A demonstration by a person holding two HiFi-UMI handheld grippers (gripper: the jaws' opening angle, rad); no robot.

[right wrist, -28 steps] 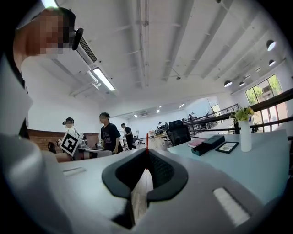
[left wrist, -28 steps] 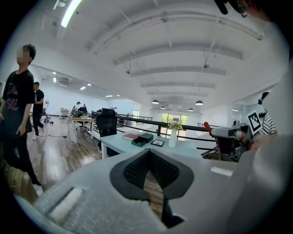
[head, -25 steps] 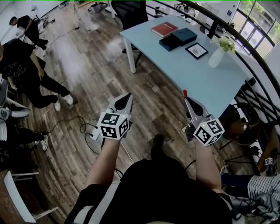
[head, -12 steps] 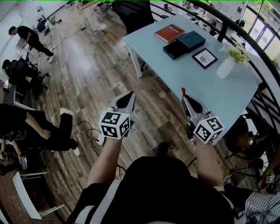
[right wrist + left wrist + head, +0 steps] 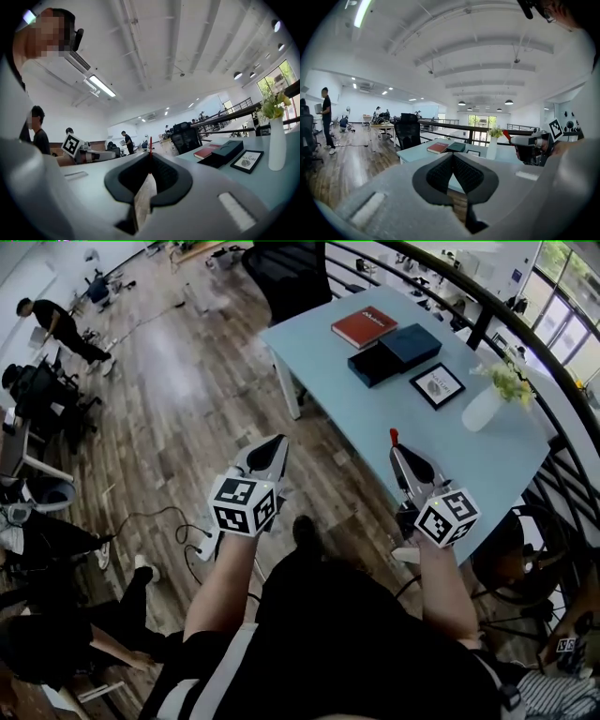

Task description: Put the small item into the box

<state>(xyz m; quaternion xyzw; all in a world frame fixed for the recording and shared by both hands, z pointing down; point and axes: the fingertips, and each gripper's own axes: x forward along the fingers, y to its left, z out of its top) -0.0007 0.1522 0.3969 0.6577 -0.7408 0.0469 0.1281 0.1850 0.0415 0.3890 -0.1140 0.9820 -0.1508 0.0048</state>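
Walking up with the load in hand: a shoe (image 5: 304, 529) shows between the person's forearms, and the two grippers are held out ahead, side by side and well apart. The left gripper (image 5: 273, 447) has its jaws pressed together with nothing between them. The right gripper (image 5: 397, 446) is closed on the small item (image 5: 394, 436), a thin red piece that sticks up past the jaw tips. Compared with the head views of a second and half a second ago, both tools keep the same pose and the same grip. The floor and the people at the left have slid by, and the table (image 5: 403, 432) and everything on it sit lower in view, so nearer. That reads as approach, not placing. The item is carried but well apart from the box (image 5: 411, 340), which lies toward the table's far side. The box touches a darker piece (image 5: 374, 364) that may be its lid or its base; which one cannot be told. A red book (image 5: 364, 325) lies just beyond them, with a frame (image 5: 436, 385) and a white vase (image 5: 482, 409) off to the right. What appears to be left is the reach over the tabletop and the release into the box.
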